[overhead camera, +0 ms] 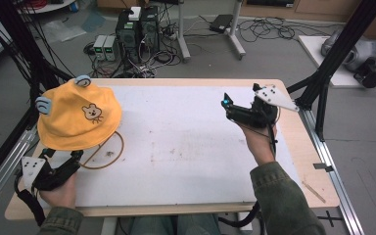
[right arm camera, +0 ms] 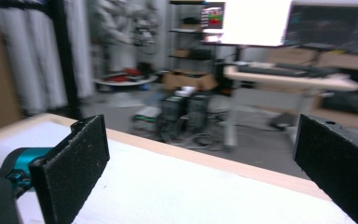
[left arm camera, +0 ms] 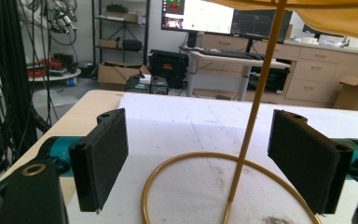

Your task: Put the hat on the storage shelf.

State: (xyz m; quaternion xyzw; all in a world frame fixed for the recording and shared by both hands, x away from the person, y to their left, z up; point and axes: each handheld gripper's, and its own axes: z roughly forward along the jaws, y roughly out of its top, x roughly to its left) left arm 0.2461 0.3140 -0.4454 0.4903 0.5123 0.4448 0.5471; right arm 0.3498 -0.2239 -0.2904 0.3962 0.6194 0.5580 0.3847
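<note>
Both hand-held grippers (left arm camera: 200,163) (right arm camera: 205,172) wide open, empty.

A yellow bucket hat (overhead camera: 78,117), trimmed with two small blue ears and printed with a little bear face, is being carried on a thin gold stand (left arm camera: 256,98) at the left end of the white table top. The stand's upright rod is being seen rising, slightly tilted, from a round ring base (overhead camera: 108,155) lying flat on the board, with the hat's brim hanging over it.
</note>
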